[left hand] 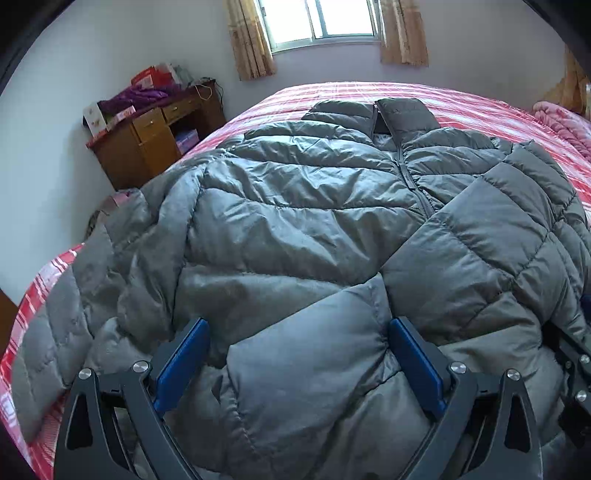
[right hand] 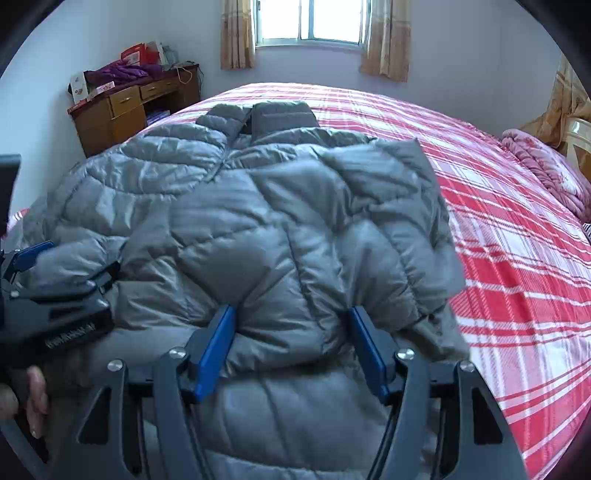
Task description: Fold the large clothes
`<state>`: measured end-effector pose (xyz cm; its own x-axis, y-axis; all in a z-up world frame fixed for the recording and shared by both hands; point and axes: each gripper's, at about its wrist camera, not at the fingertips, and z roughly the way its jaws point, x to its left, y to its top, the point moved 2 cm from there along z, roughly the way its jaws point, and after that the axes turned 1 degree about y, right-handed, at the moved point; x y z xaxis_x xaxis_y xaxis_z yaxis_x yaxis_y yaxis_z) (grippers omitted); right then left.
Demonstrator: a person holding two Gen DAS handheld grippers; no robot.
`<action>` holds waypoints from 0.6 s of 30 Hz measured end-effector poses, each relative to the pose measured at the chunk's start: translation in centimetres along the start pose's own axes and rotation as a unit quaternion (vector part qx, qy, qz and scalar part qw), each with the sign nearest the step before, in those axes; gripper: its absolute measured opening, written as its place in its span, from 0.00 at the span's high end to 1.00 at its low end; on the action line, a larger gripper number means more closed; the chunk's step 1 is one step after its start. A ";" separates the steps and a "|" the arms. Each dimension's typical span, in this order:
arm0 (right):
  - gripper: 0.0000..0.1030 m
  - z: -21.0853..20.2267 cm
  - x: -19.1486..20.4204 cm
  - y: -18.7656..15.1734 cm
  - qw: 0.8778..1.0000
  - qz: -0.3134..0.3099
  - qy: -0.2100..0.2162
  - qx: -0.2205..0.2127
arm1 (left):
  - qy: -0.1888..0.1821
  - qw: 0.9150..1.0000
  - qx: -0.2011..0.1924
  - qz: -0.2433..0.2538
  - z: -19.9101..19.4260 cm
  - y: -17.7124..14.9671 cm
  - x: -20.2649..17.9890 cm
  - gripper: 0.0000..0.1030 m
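A large grey quilted down jacket [left hand: 295, 206] lies front up on the red plaid bed [left hand: 369, 94], collar toward the window. One sleeve is folded across the front. My left gripper [left hand: 299, 328] is open, its blue pads either side of a puffy fold at the hem. In the right wrist view the jacket [right hand: 258, 206] fills the middle, and my right gripper [right hand: 291, 317] is open around another bulge of the hem. The left gripper [right hand: 55, 280] also shows there at the left edge, resting on the jacket.
The plaid bedspread [right hand: 498, 229] spreads to the right of the jacket. A pink blanket [right hand: 546, 166] is heaped at the far right. A wooden desk [left hand: 147, 140] with boxes and purple cloth stands by the left wall. A curtained window [left hand: 325, 22] is behind the bed.
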<state>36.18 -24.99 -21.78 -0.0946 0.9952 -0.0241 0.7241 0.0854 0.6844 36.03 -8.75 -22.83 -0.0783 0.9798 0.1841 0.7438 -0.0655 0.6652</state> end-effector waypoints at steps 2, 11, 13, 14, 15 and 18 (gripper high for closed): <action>0.35 0.4 -0.1 -0.1 1.000 0.003 0.000 0.006 | -0.003 1.000 0.008 -0.004 0.4 0.0 0.0 0.01; 0.34 1.2 0.2 -0.2 1.000 -0.003 -0.007 0.013 | -0.009 1.000 0.014 -0.001 0.4 0.1 0.0 0.01; 0.34 1.1 0.1 -0.3 1.000 -0.003 -0.007 0.013 | -0.008 1.000 0.011 0.000 -1.0 0.4 1.2 0.01; 0.32 1.1 0.1 -0.3 1.000 -0.004 -0.008 0.013 | -0.004 1.000 0.001 -0.004 -2.1 0.7 2.0 0.01; 0.30 1.2 0.1 -0.3 1.000 -0.004 -0.010 0.015 | -0.005 1.000 -0.011 -0.010 -3.4 1.0 3.1 0.01; 0.19 1.0 -0.3 -0.2 1.000 0.004 -0.012 0.020 | 0.005 0.999 -0.047 -0.022 -7.4 1.2 8.5 0.01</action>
<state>36.82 -25.29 -22.63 -0.0721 0.9967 -0.0365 0.7511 0.0784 0.6555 31.31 -1.89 -15.13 -0.1173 0.9801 0.1599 0.6742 -0.0396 0.7375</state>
